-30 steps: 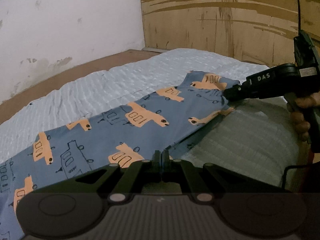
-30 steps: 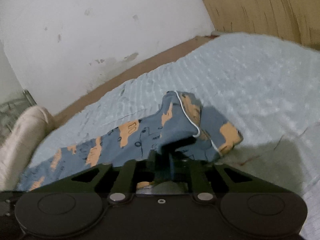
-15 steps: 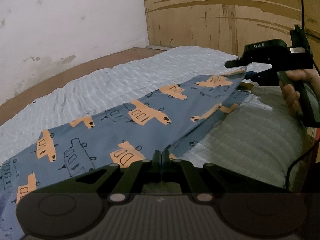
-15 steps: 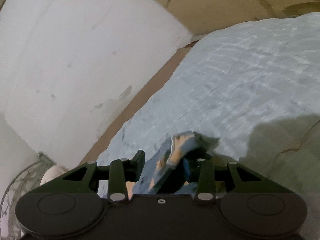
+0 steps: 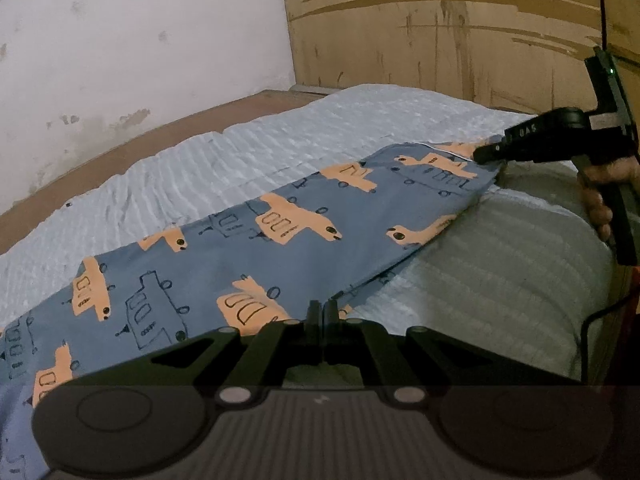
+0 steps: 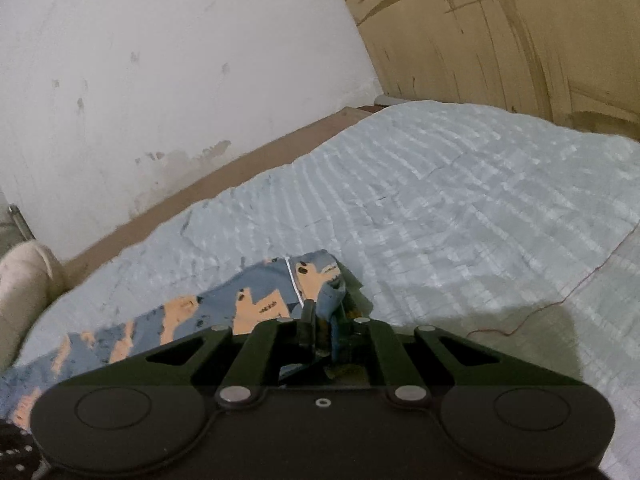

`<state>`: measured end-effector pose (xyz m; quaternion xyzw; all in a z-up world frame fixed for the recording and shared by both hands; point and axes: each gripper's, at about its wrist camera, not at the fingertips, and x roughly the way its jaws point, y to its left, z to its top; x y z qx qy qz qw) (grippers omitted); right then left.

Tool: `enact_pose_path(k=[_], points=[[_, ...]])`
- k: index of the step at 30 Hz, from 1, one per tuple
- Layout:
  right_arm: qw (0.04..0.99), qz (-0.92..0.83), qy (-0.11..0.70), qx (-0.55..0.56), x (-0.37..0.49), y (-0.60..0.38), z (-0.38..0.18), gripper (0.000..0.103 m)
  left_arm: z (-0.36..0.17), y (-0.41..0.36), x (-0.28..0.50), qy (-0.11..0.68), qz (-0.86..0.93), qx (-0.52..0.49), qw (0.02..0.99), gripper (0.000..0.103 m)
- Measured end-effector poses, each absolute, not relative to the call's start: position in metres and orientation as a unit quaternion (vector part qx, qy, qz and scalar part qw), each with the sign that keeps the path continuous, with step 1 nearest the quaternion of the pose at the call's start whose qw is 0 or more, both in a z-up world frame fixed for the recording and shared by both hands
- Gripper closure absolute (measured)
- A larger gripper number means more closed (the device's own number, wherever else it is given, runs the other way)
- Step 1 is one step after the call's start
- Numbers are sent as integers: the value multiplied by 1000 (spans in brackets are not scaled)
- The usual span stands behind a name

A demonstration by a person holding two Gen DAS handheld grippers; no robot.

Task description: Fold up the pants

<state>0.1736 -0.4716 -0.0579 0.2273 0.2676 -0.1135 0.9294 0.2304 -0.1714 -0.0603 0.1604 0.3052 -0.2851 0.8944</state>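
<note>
The blue pants (image 5: 280, 248) with orange vehicle prints are spread lengthwise across the pale blue bed cover (image 5: 304, 136). Their near edge is clamped by the left gripper (image 5: 322, 312), whose fingers are pressed together on the cloth. The far end, toward the wooden board (image 5: 440, 28), is pinched by the right gripper (image 6: 320, 328), closed on a bunched fold.

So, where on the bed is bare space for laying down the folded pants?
The blue bedspread is bare beyond the pants, toward the plywood wall, and beside the brown ledge. The near edge is crowded by both grippers.
</note>
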Motion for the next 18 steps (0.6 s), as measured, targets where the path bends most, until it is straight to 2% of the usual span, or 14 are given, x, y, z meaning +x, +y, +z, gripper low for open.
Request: enact_pose_path(k=[4, 8, 10, 12, 13, 14, 15, 16, 18], points=[[928, -119, 274, 221, 174, -471, -62, 97, -62, -170, 233, 313, -288, 150, 893, 102], [928, -120, 283, 209, 177, -468, -64, 90, -61, -167, 235, 317, -293, 138, 891, 91], [931, -119, 279, 201, 175, -467, -61, 77, -59, -165, 235, 321, -299, 122, 890, 60], [935, -121, 275, 187, 172, -463, -56, 54, -53, -160, 234, 320, -300, 99, 893, 41], [937, -128, 274, 175, 170, -461, -53, 33, -49, -160, 233, 317, -295, 93, 897, 32], [940, -131, 271, 162, 167, -458, -50, 27, -44, -158, 231, 312, -288, 89, 901, 26], [943, -130, 269, 149, 164, -455, -47, 27, -40, -156, 230, 306, -278, 86, 906, 12], [944, -129, 269, 137, 162, -452, -43, 25, -33, -152, 227, 295, -261, 80, 916, 4], [947, -128, 267, 122, 159, -446, -34, 13, -20, -144, 225, 283, -241, 66, 926, 3]])
